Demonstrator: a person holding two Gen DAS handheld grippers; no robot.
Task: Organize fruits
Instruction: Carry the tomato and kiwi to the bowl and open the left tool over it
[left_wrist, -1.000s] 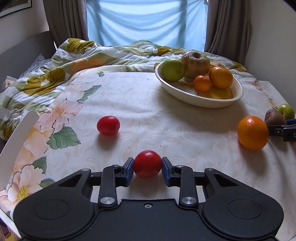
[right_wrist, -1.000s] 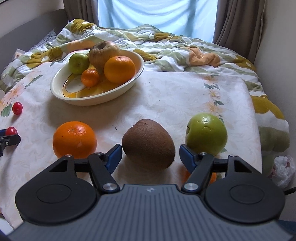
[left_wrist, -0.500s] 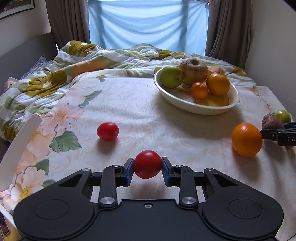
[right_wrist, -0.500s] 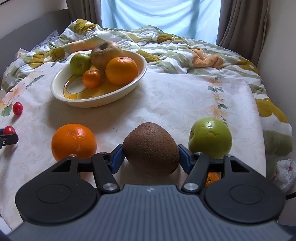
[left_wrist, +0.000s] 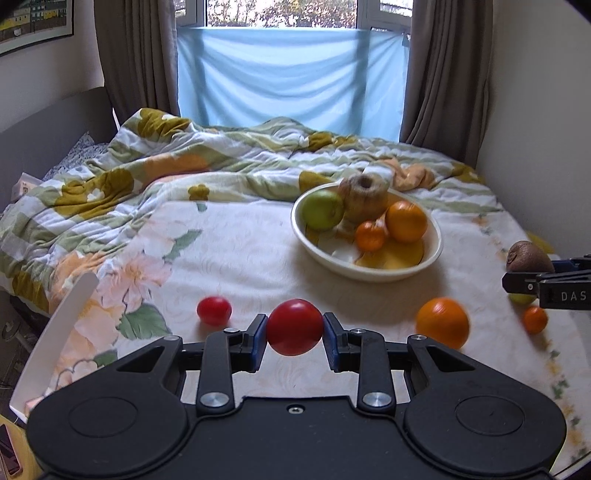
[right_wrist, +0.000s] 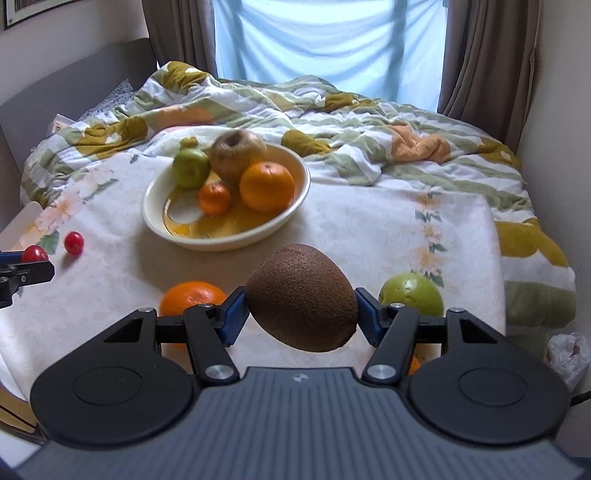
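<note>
My left gripper (left_wrist: 294, 334) is shut on a red tomato (left_wrist: 294, 326) and holds it above the floral tablecloth. My right gripper (right_wrist: 301, 312) is shut on a brown kiwi (right_wrist: 301, 297), lifted off the table. A cream bowl (left_wrist: 432, 254) behind holds a green apple (left_wrist: 321, 209), a brownish apple, a large orange and a small orange; the bowl also shows in the right wrist view (right_wrist: 236, 242). A second tomato (left_wrist: 214, 310), a large orange (left_wrist: 441, 323), a small orange (left_wrist: 535, 319) and a green apple (right_wrist: 412, 293) lie loose on the cloth.
A rumpled flowered quilt (left_wrist: 221, 166) lies behind the table, below a curtained window. A white card edge (left_wrist: 55, 332) stands at the table's left. The table's right edge drops beside the wall, with a white bag (right_wrist: 567, 350) below.
Both grippers have risen. The right one closed on the kiwi and lifted it off the cloth. The left one lifted its tomato higher.
</note>
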